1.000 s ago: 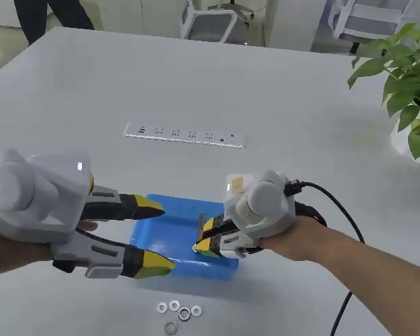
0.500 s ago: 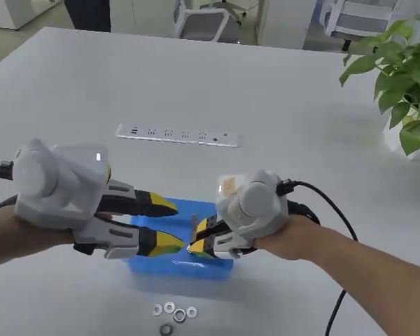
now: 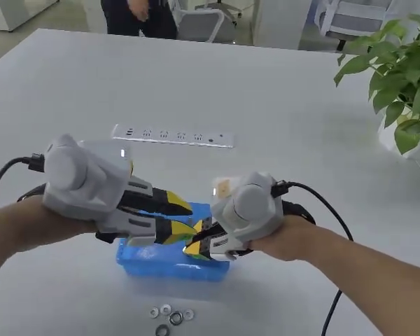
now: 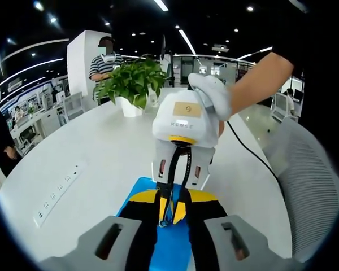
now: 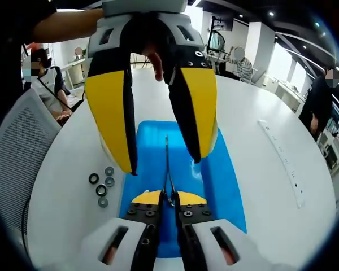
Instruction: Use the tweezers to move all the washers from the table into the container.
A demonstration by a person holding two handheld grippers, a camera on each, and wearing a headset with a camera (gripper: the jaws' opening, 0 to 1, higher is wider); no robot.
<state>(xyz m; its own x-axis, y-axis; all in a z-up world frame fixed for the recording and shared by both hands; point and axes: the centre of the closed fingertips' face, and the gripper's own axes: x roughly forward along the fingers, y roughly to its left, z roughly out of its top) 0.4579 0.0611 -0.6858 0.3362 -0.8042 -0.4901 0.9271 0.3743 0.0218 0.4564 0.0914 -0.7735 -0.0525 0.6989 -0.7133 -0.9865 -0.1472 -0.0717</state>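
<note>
Table [image 3: 280, 91]: pale grey, wide, runs across the whole head view. Potted plant [image 3: 399, 70] at the upper right edge.

Left gripper [image 3: 185, 218]: lower left of centre in the head view, pointing right. Jaws spread wide and grasping nothing. In the right gripper view they enter from the top, one yellow jaw either side of the tweezers. Contact with the tweezers: cannot tell.

Right gripper [image 3: 198, 245]: lower centre of the head view, pointing left, tip to tip with the left gripper. Jaws clenched almost together, pinching the tweezers [image 5: 168, 169] at their near end. The left gripper view shows these clenched yellow tips sitting between the left gripper's own parted jaws.

Container [image 3: 154, 255]: blue, shallow, rectangular, on the table directly under both sets of jaws in the lower centre of the head view.

Power strip [image 3: 171, 135]: white, flat on the table, centre left, above the grippers and well apart from the container.

Tweezers: thin, dark, legs nearly parallel, running up the middle of the right gripper view over the blue floor of the container. Whether the points touch that floor: cannot tell.

Washers [image 3: 169, 316]: five, in a loose cluster on the bare table at the bottom edge of the head view, just below the container and outside it. In the right gripper view they lie left of the container's edge.
</note>
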